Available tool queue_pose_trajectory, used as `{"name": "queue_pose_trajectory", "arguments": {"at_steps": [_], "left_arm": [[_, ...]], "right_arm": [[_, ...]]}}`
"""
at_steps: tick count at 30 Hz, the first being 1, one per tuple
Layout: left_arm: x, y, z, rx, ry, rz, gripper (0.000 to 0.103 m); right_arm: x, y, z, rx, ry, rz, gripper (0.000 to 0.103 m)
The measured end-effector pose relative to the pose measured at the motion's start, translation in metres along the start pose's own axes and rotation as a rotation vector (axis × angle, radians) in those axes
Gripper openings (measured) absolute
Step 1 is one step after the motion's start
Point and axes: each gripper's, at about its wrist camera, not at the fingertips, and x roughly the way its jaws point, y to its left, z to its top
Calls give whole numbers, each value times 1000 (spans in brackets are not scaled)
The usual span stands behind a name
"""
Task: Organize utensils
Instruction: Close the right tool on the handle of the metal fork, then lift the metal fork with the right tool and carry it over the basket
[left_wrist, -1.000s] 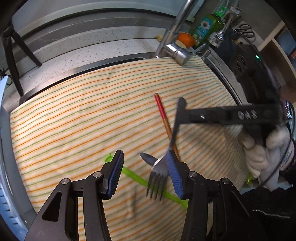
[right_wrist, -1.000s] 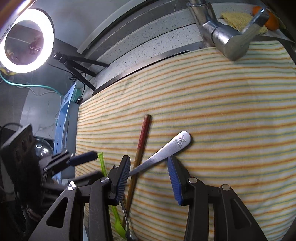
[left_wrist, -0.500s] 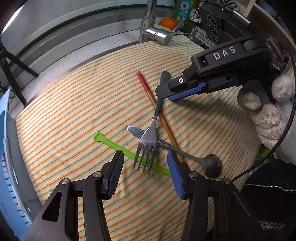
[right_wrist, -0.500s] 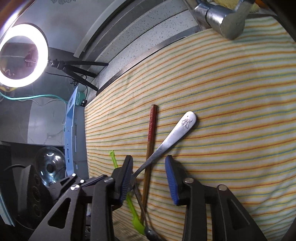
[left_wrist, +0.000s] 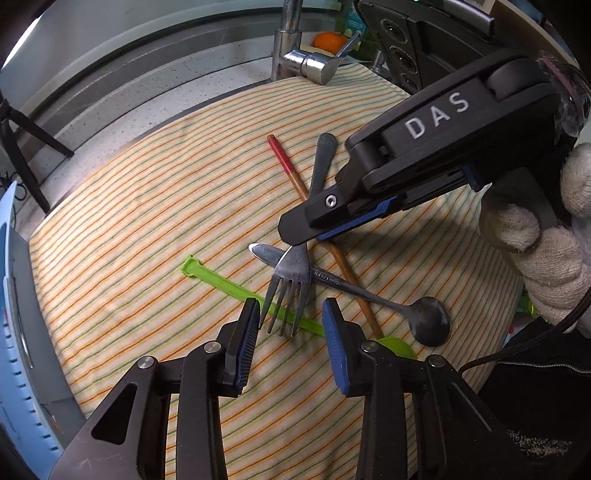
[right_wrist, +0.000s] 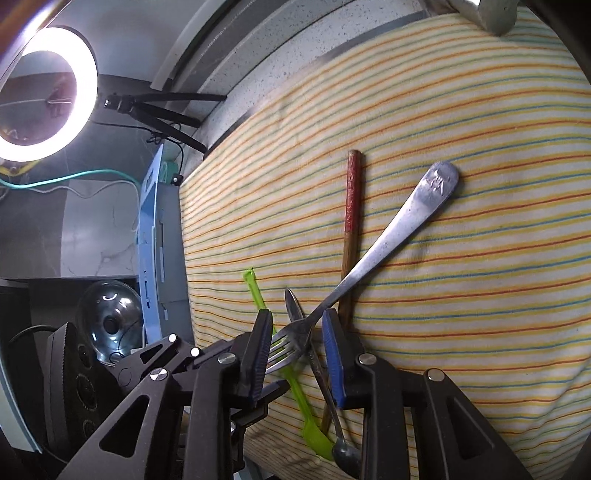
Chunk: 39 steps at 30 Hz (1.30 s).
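Observation:
A steel fork (left_wrist: 291, 275) lies on the striped cloth (left_wrist: 147, 206), crossing a red-tipped wooden chopstick (left_wrist: 291, 173), a steel spoon (left_wrist: 369, 293) and a green plastic utensil (left_wrist: 229, 284). My left gripper (left_wrist: 290, 343) is open, its blue pads on either side of the fork's tines. My right gripper (right_wrist: 295, 354) is open and straddles the fork's neck (right_wrist: 295, 332); in the left wrist view its black fingers (left_wrist: 332, 218) hover just above the fork's neck. The fork's handle (right_wrist: 417, 210) points away, next to the chopstick (right_wrist: 351, 206).
A chrome tap (left_wrist: 306, 59) and an orange (left_wrist: 328, 40) stand at the cloth's far edge. A blue rack (left_wrist: 14, 295) borders the cloth's left side. A lit ring light (right_wrist: 44, 96) on a tripod stands beyond the counter. A gloved hand (left_wrist: 543, 236) holds the right gripper.
The right gripper has moved down along the fork from its handle to its neck. The left gripper has pulled back, so the tines now lie between its pads. The fork has stayed on the cloth.

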Motion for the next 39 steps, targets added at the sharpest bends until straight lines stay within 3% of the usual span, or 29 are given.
{"name": "queue_pose_trajectory", "arguments": {"at_steps": [13, 15, 16, 19, 22, 31, 39], "left_arm": [[11, 2, 6, 18, 11, -2, 33], [12, 4, 7, 8, 0, -13, 29], [12, 4, 8, 0, -3, -17, 22], [10, 7, 8, -18, -16, -25, 22], [8, 9, 5, -27, -28, -28, 22], [-21, 13, -8, -63, -98, -26, 22], [-59, 31, -31, -158, -180, 19, 22]], "right_arm": [[11, 0, 7, 68, -27, -49, 23], [11, 1, 8, 64, -33, -59, 22], [12, 2, 8, 61, -34, -67, 19], [12, 1, 9, 61, -36, -75, 11], [11, 2, 9, 58, -36, -67, 11], [3, 24, 9, 4, -51, -38, 10], [8, 71, 12, -96, -45, -13, 8]]}}
